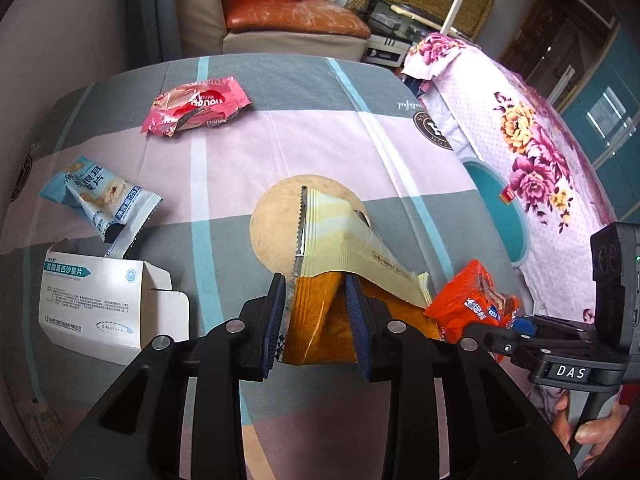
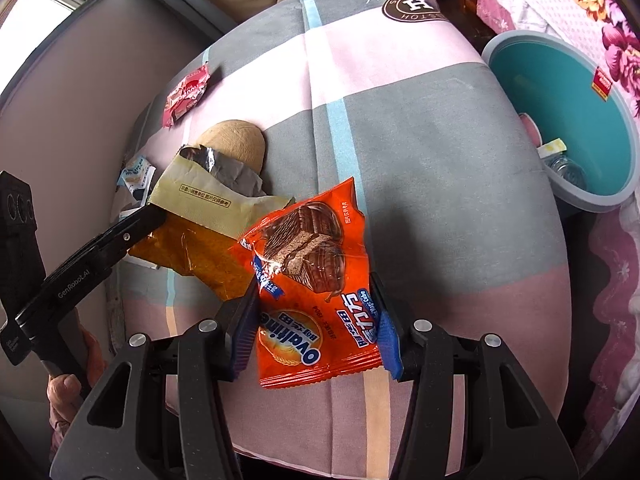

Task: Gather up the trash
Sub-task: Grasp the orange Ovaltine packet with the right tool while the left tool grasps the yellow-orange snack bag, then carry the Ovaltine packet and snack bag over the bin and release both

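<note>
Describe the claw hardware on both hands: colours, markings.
Left claw and right claw: black plastic frames, triangular cutouts, silver pivot bolts, blue ribbed pads. Right unit's body reads "DAS"; the left one's finger reads "GenRobot.AI". No cables or sleeves visible.

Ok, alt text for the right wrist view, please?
The right tool holds an orange Ovaltine wrapper above the checked tablecloth. The left tool beside it holds a yellow wrapper; a teal bin sits far right.
</note>
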`<state>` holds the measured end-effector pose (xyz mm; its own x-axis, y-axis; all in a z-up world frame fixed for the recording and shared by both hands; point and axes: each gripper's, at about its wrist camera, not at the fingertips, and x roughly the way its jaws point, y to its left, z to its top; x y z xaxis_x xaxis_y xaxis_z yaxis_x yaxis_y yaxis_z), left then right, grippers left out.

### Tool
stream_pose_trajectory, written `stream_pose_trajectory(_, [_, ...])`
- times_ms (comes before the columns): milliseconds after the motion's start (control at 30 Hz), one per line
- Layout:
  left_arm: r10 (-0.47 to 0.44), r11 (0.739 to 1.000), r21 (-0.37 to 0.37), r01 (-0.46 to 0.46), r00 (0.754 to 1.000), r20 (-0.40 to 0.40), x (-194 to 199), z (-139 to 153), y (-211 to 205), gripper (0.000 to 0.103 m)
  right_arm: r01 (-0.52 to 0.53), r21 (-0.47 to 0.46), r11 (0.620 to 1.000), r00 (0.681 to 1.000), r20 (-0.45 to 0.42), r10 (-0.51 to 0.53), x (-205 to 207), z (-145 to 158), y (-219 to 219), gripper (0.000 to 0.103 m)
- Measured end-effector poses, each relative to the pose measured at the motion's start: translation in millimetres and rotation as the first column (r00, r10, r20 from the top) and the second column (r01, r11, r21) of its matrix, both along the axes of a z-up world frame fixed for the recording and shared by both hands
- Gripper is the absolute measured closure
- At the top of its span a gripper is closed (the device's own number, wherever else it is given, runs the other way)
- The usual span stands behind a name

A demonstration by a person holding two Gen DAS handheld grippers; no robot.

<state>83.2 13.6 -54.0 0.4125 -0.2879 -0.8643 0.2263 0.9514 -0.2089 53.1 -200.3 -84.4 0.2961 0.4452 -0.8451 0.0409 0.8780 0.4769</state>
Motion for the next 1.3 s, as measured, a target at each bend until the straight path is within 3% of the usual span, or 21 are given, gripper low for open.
stream_pose_trajectory(67, [0.024,1.0,-0.006,-0.024,1.0,-0.007,1.6,-3.1,1.7,0.031,0.0,0.005,1.0,1.0,-0.005,0.0,0.6,-2.7,-1.7,0.054])
stream_pose_trajectory(167, [0.053,0.998,-0.029,-0.054,0.998,-0.04,-1.2,-8.1,8.4,0.017,0.001,0.013,1.0,1.0,-0.008,0.0,3.2,-5.6,-5.1,0.055])
stream_pose_trajectory(267, [0.088,0.992,-0.086,-0.096,0.992,-0.093,-6.7,-14.9,12.7,0.011,-0.001,0.028,1.0,1.0,-0.011,0.002,6.3,-9.6,-7.7,0.055])
stream_pose_trajectory(433, [0.157,0.971,-0.153,-0.183,0.972,-0.173,-9.3,-23.1,4.6,0.01,0.027,0.023,0.999,1.0,0.011,-0.027,6.4,-5.9,-24.6,0.055])
stream_pose_trajectory(533, [0.215,0.958,-0.151,-0.244,0.959,-0.186,-6.6,-24.2,-5.4,0.005,0.061,0.022,0.998,0.998,0.024,-0.061,6.8,-2.3,-42.2,0.054])
stream_pose_trajectory(733, [0.297,0.944,-0.091,-0.318,0.936,-0.19,10.8,-37.0,-25.3,0.004,0.07,0.014,0.997,0.996,0.047,-0.07,9.9,0.5,-56.9,0.054])
stream_pose_trajectory(867, [0.26,0.963,-0.036,-0.268,0.954,-0.152,11.1,-42.1,-37.9,0.006,0.069,0.015,0.998,0.996,0.053,-0.069,14.9,-0.1,-62.7,0.054])
stream_pose_trajectory(900, [0.251,0.967,-0.014,-0.255,0.959,-0.133,9.5,-41.4,-40.5,0.01,0.069,0.014,0.998,0.996,0.054,-0.07,16.6,-0.7,-63.9,0.054])
stream_pose_trajectory(967, [0.22,0.976,0.032,-0.217,0.97,-0.101,6.9,-40.3,-43.9,0.031,0.071,0.017,0.997,0.996,0.053,-0.072,19.9,-2.3,-66.0,0.054])
stream_pose_trajectory(1300, [0.102,0.991,0.092,-0.101,0.995,-0.01,-6.7,-20.6,-56.3,0.038,0.09,0.031,0.995,0.995,0.041,-0.091,26.4,-9.1,-76.0,0.054])
